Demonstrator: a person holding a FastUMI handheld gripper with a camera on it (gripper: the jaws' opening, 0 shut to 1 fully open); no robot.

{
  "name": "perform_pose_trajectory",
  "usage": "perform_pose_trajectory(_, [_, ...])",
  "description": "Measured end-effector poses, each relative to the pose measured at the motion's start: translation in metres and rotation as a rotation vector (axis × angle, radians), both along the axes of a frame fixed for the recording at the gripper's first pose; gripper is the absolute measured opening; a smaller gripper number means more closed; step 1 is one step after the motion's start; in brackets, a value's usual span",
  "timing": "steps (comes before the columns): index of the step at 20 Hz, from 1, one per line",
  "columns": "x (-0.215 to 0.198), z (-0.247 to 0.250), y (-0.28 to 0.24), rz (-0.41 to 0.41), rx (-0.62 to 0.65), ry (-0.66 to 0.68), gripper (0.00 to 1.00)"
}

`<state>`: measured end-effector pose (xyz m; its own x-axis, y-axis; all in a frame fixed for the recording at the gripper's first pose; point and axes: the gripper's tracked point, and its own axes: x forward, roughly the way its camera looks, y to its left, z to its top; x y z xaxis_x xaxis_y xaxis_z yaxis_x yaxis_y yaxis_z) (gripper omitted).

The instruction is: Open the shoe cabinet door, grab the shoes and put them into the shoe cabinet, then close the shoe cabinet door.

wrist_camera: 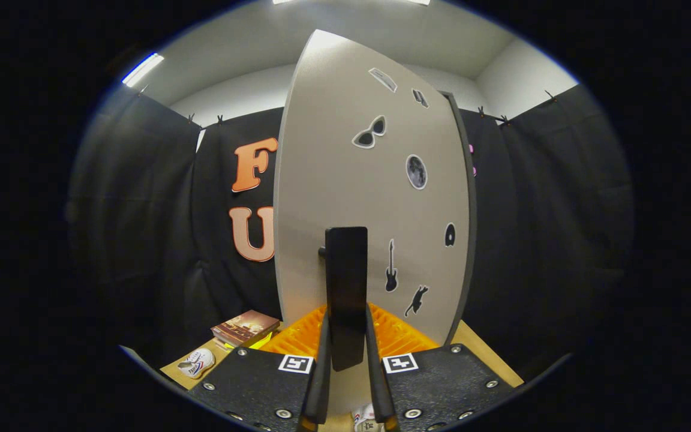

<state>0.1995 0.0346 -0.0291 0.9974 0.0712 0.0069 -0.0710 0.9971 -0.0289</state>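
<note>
Gripper view: a white shoe [197, 363] lies on the desk [173, 371] at 8 o'clock beside books [245, 327]. The tongs [346, 360] are clamped on the dark handle [346, 288] of the sticker-covered cabinet door [345, 180], standing at 12 o'clock.

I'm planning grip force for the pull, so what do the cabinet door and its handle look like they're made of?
Cabinet door: looks like a painted or laminated board, matte light grey with a darker edge band and flat stickers; wood-based is only a guess. Door handle: a dark, smooth, slightly glossy bar, plastic or coated metal, unclear which. The gripper has both fingers closed against the handle's sides.
</note>
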Motion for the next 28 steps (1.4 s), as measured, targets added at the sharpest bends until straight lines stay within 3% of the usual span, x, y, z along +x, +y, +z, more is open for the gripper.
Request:
perform_pose_trajectory(9, [-0.048, 0.002, -0.123, -0.12, 0.029, -0.031, 0.2])
perform_pose_trajectory(13, [-0.06, 0.011, -0.185, -0.132, 0.041, -0.074, 0.2])
perform_pose_trajectory(17, [-0.061, 0.01, -0.237, -0.147, 0.104, -0.067, 0.13])
perform_pose_trajectory(28, [-0.084, 0.004, -0.269, -0.094, 0.08, -0.071, 0.2])
